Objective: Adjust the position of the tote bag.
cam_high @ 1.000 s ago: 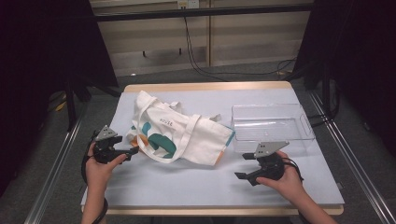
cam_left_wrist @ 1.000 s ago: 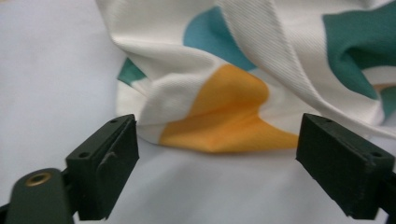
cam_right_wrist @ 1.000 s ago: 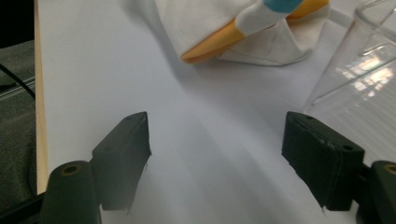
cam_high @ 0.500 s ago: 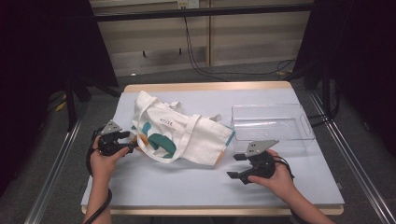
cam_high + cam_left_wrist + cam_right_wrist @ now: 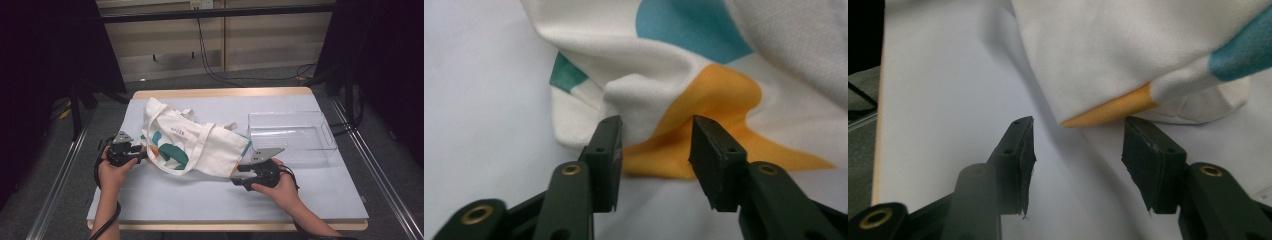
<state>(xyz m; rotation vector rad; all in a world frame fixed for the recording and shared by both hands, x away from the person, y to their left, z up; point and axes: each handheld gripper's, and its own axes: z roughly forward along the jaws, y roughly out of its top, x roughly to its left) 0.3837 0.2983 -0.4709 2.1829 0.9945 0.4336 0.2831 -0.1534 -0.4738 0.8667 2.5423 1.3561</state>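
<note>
The cloth bag (image 5: 192,142), white with teal and orange patches, lies crumpled on the left-centre of the worktop (image 5: 200,200), its long side running from the back left toward the front right. Its left edge bulges in a fold (image 5: 644,95) that sits between the jaws of the left tool (image 5: 145,156); those jaws have just been closing and stand partly apart, the left pad against the cloth, the right pad just short of the orange patch, so no grip shows yet. At the bag's right corner (image 5: 1108,115), where an orange hem ends in a point, the right tool (image 5: 235,175) waits with its jaws partly apart, also just closing, the corner reaching in above the gap and just beside the right pad, untouched by the left one. A clear plastic tray (image 5: 292,131) stands just beyond that corner toward the back right, near the bag's edge but apart from it. In front of the bag the pale worktop lies bare up to its wooden front rim, and a bare strip runs along the right side past the tray.
</note>
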